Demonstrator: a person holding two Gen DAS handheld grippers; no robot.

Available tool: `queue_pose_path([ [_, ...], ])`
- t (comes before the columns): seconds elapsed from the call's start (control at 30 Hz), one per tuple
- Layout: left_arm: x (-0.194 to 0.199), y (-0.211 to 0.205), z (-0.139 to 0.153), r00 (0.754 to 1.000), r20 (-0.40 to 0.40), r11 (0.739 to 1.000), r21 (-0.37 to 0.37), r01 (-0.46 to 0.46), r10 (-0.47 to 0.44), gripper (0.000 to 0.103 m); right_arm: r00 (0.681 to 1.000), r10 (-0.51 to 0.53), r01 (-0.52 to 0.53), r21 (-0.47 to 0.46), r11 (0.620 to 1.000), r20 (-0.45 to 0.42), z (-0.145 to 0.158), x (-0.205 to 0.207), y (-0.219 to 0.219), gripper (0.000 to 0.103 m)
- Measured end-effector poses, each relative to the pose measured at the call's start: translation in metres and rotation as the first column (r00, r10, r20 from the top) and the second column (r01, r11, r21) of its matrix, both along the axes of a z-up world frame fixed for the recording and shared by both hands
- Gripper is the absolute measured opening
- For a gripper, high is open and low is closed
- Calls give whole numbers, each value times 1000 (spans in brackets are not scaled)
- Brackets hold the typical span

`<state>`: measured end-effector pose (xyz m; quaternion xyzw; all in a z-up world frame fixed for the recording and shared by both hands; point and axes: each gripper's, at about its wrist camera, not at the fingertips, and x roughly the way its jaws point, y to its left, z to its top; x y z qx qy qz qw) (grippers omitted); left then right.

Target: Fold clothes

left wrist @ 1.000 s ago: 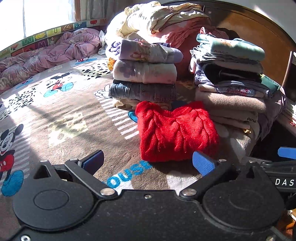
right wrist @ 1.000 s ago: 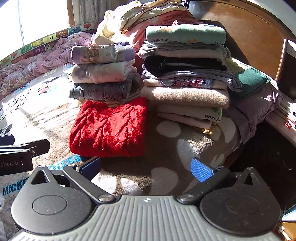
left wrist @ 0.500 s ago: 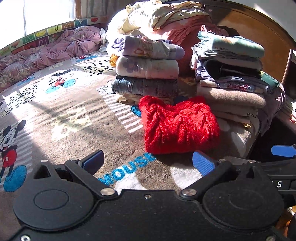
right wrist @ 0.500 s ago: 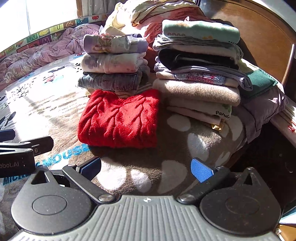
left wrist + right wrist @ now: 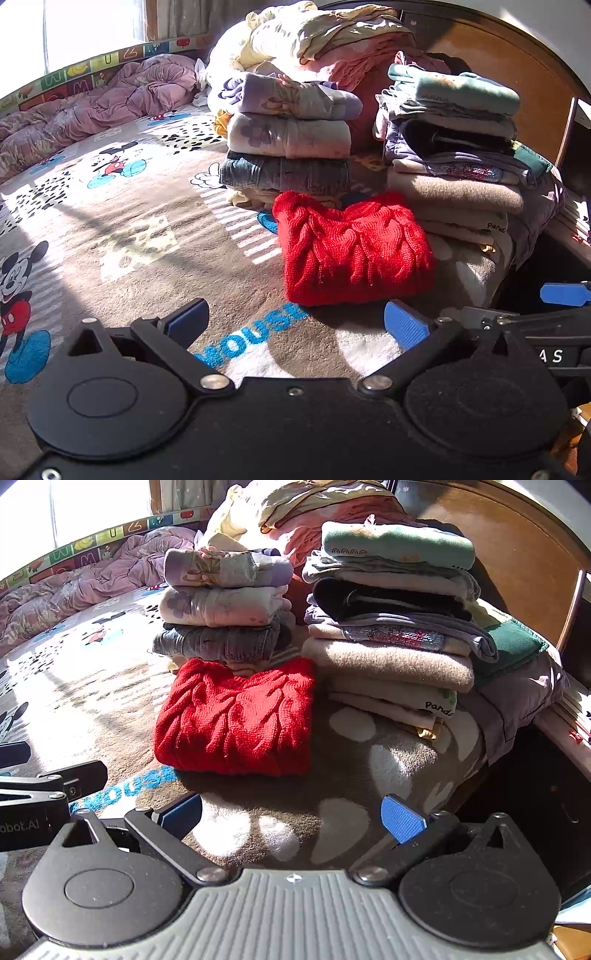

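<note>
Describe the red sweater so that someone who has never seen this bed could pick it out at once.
On the Mickey Mouse blanket stand two stacks of folded clothes. The red sweater lies folded by itself on the blanket in front of the left stack, beside the taller right stack. It is the only bright red, chunky cable-knit piece, and nothing is stacked on it.

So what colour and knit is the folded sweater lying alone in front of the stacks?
Bright red cable knit; the sweater shows best in the right wrist view.

Both wrist views face the red sweater [image 5: 354,251] [image 5: 236,723] (low, close).
</note>
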<state>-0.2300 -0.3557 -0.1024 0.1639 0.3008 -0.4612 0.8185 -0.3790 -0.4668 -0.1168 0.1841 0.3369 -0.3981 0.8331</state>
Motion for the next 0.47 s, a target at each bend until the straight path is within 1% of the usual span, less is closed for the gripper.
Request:
queue_pose_path([
  [0.47,-3,3,1,1000,8,1000,-4,-2,2,103,1000,4,-4,4,1000,5,1,-2,2,102],
])
